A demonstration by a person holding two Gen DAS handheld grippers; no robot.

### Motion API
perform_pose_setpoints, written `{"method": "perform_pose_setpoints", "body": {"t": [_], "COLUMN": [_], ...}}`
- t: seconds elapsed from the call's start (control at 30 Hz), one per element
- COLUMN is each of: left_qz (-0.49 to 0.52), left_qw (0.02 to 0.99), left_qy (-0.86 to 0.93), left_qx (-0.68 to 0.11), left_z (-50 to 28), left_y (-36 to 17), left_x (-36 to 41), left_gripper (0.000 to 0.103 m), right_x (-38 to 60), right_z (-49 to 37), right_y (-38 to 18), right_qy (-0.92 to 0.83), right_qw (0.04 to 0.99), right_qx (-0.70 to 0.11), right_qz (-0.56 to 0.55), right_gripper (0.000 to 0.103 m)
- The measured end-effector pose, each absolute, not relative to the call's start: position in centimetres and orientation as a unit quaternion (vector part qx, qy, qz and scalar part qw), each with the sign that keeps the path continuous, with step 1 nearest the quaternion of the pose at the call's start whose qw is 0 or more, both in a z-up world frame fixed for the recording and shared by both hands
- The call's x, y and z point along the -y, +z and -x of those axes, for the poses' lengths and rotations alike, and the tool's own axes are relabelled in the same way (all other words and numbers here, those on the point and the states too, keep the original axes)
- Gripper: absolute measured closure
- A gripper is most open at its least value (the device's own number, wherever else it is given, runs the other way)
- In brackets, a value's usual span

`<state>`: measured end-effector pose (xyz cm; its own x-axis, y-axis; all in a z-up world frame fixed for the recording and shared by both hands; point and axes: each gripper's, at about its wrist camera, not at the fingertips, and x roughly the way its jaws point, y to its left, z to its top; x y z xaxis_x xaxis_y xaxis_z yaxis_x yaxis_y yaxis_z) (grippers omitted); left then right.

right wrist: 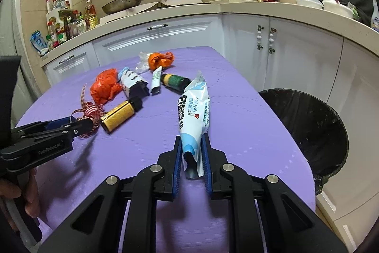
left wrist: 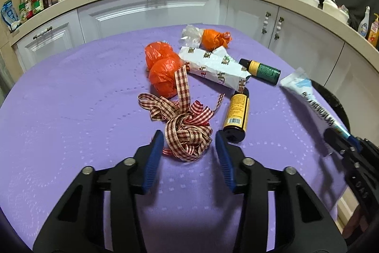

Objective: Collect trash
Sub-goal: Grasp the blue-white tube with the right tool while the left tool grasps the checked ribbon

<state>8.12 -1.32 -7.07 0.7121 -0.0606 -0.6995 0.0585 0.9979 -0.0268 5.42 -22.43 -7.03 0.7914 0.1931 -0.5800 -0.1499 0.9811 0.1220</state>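
Black-lined bin [right wrist: 308, 125], right of frame: contents not visible. Two brown bottles [left wrist: 235, 115], three orange bags [left wrist: 163, 80]. Right gripper [right wrist: 191, 148] clamps the blue-white pouch [right wrist: 194, 110]; left gripper [left wrist: 189, 141] straddles the checked ribbon [left wrist: 187, 134], pads apart.

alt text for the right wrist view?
The right tool grips a white-and-blue plastic wrapper above a purple tablecloth, beside a black-lined trash bin. Left, the other tool reaches a red checked ribbon.
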Motion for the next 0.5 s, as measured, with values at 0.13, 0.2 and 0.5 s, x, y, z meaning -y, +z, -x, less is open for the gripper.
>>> {"method": "perform_pose_setpoints", "body": {"t": [0.13, 0.2, 0.5], "left_qz": [-0.001, -0.004, -0.011], "left_qw": [0.922, 0.921, 0.928], "left_qy": [-0.033, -0.037, -0.047], "left_qx": [-0.386, -0.387, -0.369], "left_z": [-8.7, -8.7, -7.3], "left_y": [-7.6, -7.8, -7.4], "left_x": [1.4, 1.5, 0.9], "left_gripper": [0.074, 0.083, 0.096], "right_x": [22.9, 23.0, 23.0], "right_z": [-5.5, -5.5, -5.3], "right_y": [-7.1, -7.1, -6.9], "right_qy": [0.089, 0.089, 0.084], "right_qw": [0.946, 0.946, 0.948], "right_qx": [-0.310, -0.310, -0.306], "right_qz": [-0.038, -0.038, -0.028], "right_gripper": [0.086, 0.086, 0.087]}}
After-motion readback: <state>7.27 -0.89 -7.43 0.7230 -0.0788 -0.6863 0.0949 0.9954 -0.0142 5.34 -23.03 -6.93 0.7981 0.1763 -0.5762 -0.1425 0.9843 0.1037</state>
